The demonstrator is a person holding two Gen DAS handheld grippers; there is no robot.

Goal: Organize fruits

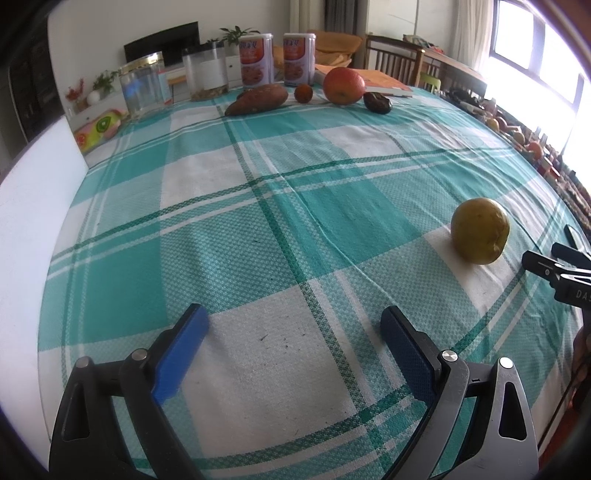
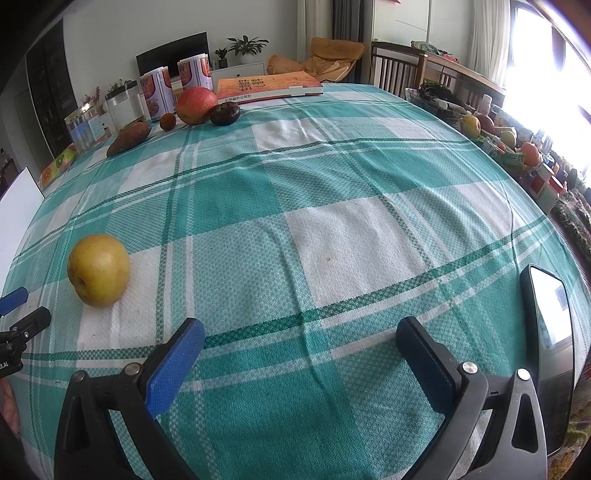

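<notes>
Checked tablecloth [image 1: 258, 221]: one jar [image 1: 207, 74] holds nuts; both grippers [image 1: 295, 325] [image 2: 301, 339] wide, empty.

Table covering: teal-and-white checked woven tablecloth [image 2: 332, 236] spread over the whole table.
Far wall: plain white wall [image 2: 110, 33], with a dark flat television screen [image 2: 173, 51] in front of it.
Plants: leafy green potted plant [image 2: 246, 46] on a low white cabinet [image 2: 240, 70].
Seating: mustard-orange soft armchair [image 2: 325, 55] far off; dark wooden slatted chair [image 2: 395, 70] to its right.
Right side: bright overexposed window [image 2: 546, 74] with pale long curtains [image 2: 487, 33], daylight flooding in.
</notes>
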